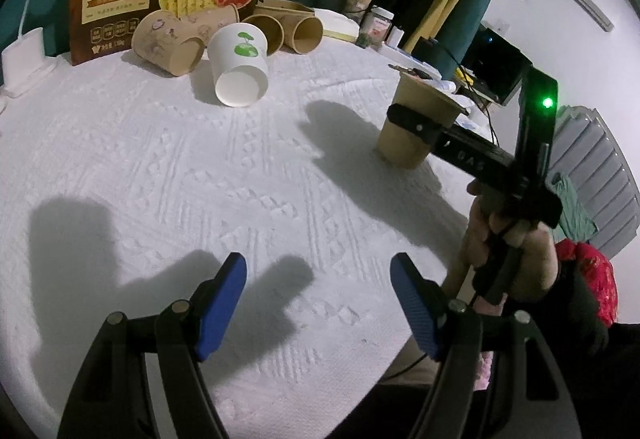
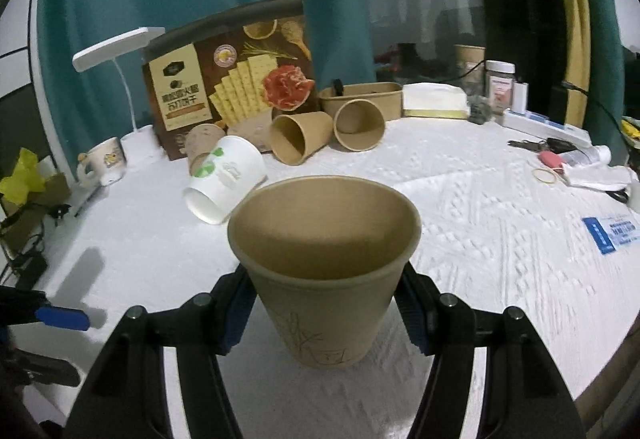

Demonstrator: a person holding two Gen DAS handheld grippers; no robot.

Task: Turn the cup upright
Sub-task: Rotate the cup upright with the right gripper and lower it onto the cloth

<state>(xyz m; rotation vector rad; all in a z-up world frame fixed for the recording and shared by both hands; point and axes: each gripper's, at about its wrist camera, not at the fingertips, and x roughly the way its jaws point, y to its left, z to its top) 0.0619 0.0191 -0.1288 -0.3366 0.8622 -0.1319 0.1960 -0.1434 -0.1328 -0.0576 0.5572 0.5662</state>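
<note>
A brown paper cup (image 2: 324, 279) stands upright on the white embossed cloth, mouth up, between the blue pads of my right gripper (image 2: 326, 309), which is shut on its sides. The same cup (image 1: 416, 119) shows in the left wrist view with the right gripper's black finger (image 1: 412, 121) across it. My left gripper (image 1: 318, 303) is open and empty above bare cloth, well short of the cup. A white paper cup with a green print (image 1: 240, 65) lies on its side farther back; it also shows in the right wrist view (image 2: 226, 179).
Brown cups (image 2: 302, 137) lie on their sides in front of a cracker box (image 2: 228, 79). A desk lamp (image 2: 120, 51), a mug (image 2: 104, 161), a jar (image 2: 500, 85), keys and a rubber band (image 2: 544, 175) ring the table (image 2: 500, 259).
</note>
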